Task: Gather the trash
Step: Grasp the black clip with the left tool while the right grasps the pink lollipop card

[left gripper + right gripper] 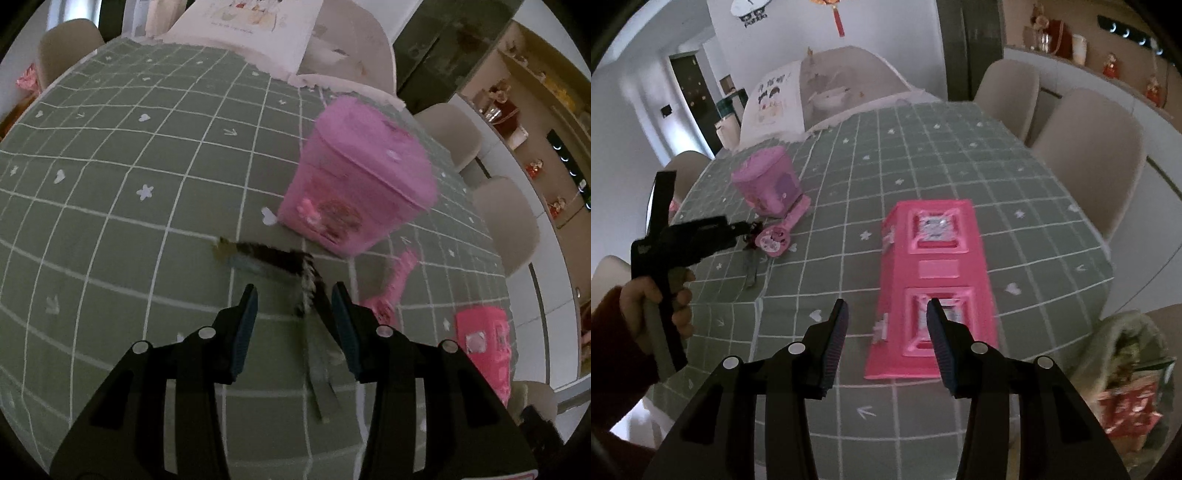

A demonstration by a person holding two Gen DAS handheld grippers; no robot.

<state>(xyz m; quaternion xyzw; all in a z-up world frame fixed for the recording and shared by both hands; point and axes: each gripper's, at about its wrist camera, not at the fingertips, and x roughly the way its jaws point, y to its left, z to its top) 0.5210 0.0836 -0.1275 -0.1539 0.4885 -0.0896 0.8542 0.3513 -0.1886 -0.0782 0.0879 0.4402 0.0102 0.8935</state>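
Dining room, beige chairs [1082, 155] round a desk [110, 229] under green grid cloth. Left tool [295, 306] spread wide, holding nothing, hovering low over a dark torn wrapper [273, 258] lying flat on the cloth; a grey strip [321, 373] beneath the tool, lying between its fingers in this view. Pink bin [354, 177] just beyond the wrapper, pink comb-like piece [400, 273] beside it to the right. Right tool [886, 317] also wide open, empty, above the near end of a flat pink box [931, 280]. Left hand [653, 302] gripping its handle at the desk's left edge. Blurred bag [1126, 369] off the desk's right corner.
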